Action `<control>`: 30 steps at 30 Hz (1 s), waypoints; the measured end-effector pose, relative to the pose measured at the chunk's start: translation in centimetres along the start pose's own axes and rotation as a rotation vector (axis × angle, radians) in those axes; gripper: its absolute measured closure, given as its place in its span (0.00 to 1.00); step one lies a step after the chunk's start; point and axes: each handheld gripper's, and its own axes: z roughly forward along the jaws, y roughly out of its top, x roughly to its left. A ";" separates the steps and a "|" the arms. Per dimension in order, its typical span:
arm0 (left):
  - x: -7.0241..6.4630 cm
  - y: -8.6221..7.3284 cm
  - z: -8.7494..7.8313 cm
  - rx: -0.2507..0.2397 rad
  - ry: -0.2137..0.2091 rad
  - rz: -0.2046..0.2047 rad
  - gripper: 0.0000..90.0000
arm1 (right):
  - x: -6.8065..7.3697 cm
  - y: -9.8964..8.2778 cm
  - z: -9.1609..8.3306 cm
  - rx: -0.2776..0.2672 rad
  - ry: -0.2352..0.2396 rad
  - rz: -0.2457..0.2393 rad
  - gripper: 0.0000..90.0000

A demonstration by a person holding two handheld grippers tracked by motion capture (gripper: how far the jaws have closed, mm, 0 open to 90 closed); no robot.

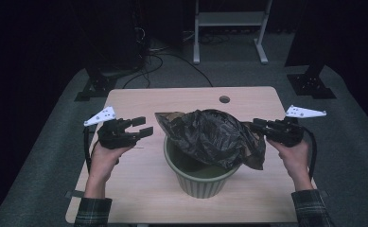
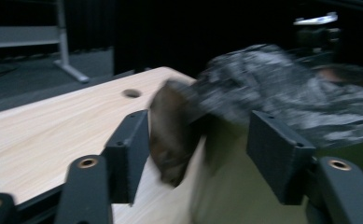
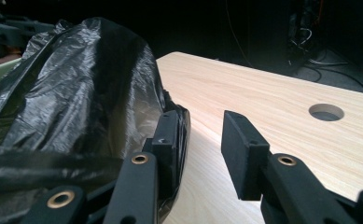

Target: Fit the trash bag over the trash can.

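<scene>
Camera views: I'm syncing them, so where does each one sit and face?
High view: above the person's side, looking down on table, bin, black bag; forearms, both tools show.
Left gripper view: rides left tool, facing bag; own jaws show.
Right gripper view: rides right tool, beside bag; own jaws show.
All share the bag.

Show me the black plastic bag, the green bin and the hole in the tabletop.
black plastic bag [image 1: 210, 135], high view, crumpled middle.
green bin [image 1: 198, 182], high view, front outer wall.
hole in the tabletop [image 1: 224, 99], high view, its centre.
</scene>
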 end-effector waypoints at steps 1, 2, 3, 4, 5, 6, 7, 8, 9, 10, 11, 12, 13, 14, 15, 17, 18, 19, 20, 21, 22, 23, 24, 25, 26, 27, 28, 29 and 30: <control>-0.4 0.2 0.3 0.002 -0.013 0.008 0.40 | 0.1 0.0 0.1 0.000 0.004 0.002 0.74; -0.8 0.5 0.6 0.006 -0.015 0.019 0.39 | 0.2 0.0 0.2 -0.001 0.009 0.000 0.75; -1.1 0.6 1.0 0.010 -0.020 0.017 0.38 | 0.2 0.0 0.3 -0.001 0.010 -0.004 0.75; -1.3 0.8 1.3 0.020 -0.021 0.018 0.37 | 0.3 0.0 0.4 0.001 0.012 -0.006 0.76; -1.4 0.9 1.6 0.026 -0.016 0.020 0.35 | 0.3 0.1 0.4 0.002 0.014 -0.006 0.77; -1.5 1.0 1.8 0.027 -0.020 0.021 0.35 | 0.4 0.1 0.4 0.003 0.013 -0.007 0.77; -1.5 1.1 2.1 0.026 -0.024 0.014 0.35 | 0.4 0.1 0.4 0.002 0.015 -0.008 0.78; -1.5 1.1 2.4 0.028 -0.020 0.013 0.35 | 0.4 0.1 0.4 0.002 0.016 -0.012 0.78; -1.5 1.1 2.7 0.037 -0.016 0.013 0.36 | 0.5 0.2 0.4 0.001 0.016 -0.016 0.78; -1.3 1.1 3.0 0.044 -0.023 0.005 0.37 | 0.5 0.2 0.4 -0.001 0.019 -0.016 0.79; -1.2 1.1 3.2 0.047 -0.025 0.001 0.40 | 0.5 0.2 0.3 -0.002 0.020 -0.016 0.80; -1.1 1.0 3.5 0.051 -0.030 -0.005 0.45 | 0.6 0.2 0.3 -0.004 0.020 -0.017 0.80; -1.0 1.0 3.7 0.057 -0.033 -0.008 0.50 | 0.6 0.2 0.3 -0.006 0.020 -0.019 0.81; -0.9 0.9 4.0 0.066 -0.029 -0.010 0.53 | 0.6 0.2 0.4 -0.008 0.021 -0.024 0.81; -0.8 0.8 4.2 0.080 -0.022 -0.013 0.56 | 0.6 0.2 0.4 -0.010 0.023 -0.024 0.81; -0.7 0.7 4.6 0.089 -0.030 -0.017 0.61 | 0.6 0.2 0.4 -0.010 0.025 -0.023 0.82; -0.6 0.6 4.7 0.082 -0.040 -0.020 0.65 | 0.7 0.2 0.3 -0.010 0.025 -0.024 0.82; -0.6 0.7 4.7 0.078 -0.056 -0.016 0.71 | 0.7 0.2 0.3 -0.011 0.026 -0.024 0.83; -0.7 0.7 4.8 0.075 -0.064 -0.003 0.78 | 0.7 0.3 0.3 -0.011 0.026 -0.025 0.83; -0.8 0.8 4.8 0.077 -0.065 0.007 0.84 | 0.7 0.3 0.3 -0.012 0.025 -0.026 0.83; -0.9 0.9 4.9 0.073 -0.058 0.015 0.88 | 0.7 0.3 0.3 -0.014 0.026 -0.025 0.84; -1.0 1.0 4.8 0.068 -0.064 0.025 0.93 | 0.7 0.3 0.3 -0.013 0.026 -0.025 0.85; -1.0 1.2 4.8 0.074 -0.063 0.030 1.00 | 0.7 0.3 0.3 -0.013 0.025 -0.028 0.85; -1.0 1.2 4.8 0.085 -0.063 0.032 1.00 | 0.7 0.3 0.3 -0.014 0.026 -0.028 0.85; -1.1 1.3 4.8 0.089 -0.063 0.036 1.00 | 0.7 0.3 0.3 -0.015 0.027 -0.028 0.85; -1.3 1.3 4.6 0.091 -0.061 0.041 1.00 | 0.8 0.3 0.3 -0.014 0.025 -0.029 0.85; -1.4 1.4 4.3 0.088 -0.065 0.047 1.00 | 0.8 0.3 0.3 -0.013 0.020 -0.031 0.86; -1.5 1.4 4.0 0.081 -0.068 0.047 1.00 | 0.8 0.2 0.2 -0.013 0.019 -0.031 0.86; -1.7 1.4 3.6 0.077 -0.073 0.047 1.00 | 0.8 0.2 0.1 -0.015 0.017 -0.034 0.87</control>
